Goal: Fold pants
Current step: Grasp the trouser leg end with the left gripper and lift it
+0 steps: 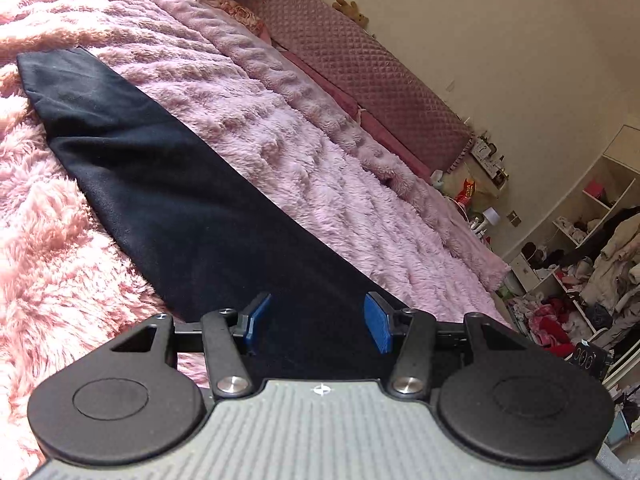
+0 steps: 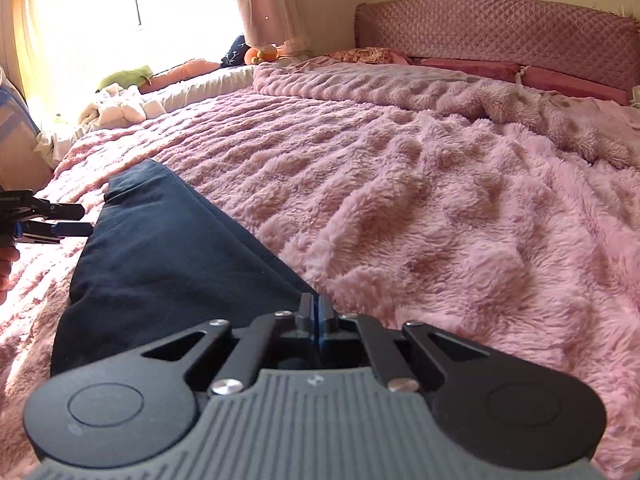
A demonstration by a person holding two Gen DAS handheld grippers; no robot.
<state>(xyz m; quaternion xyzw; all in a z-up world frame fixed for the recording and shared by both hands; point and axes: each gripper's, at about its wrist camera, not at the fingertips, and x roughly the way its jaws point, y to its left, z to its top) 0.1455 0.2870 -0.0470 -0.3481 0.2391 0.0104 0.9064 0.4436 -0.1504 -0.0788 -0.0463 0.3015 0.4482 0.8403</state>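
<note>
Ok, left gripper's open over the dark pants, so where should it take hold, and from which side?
Grip the near edge of the pants, right below the left gripper, whose jaws are already spread. The fabric lies flat on the pink blanket, so come down from above with one jaw scooping under the edge. The right gripper looks shut at the other end.

Strong daylight enters through the bright curtained window, overexposed to white glare; the fluffy pink bed blanket is evenly lit; fisheye bending and dark corners mark both views.
</note>
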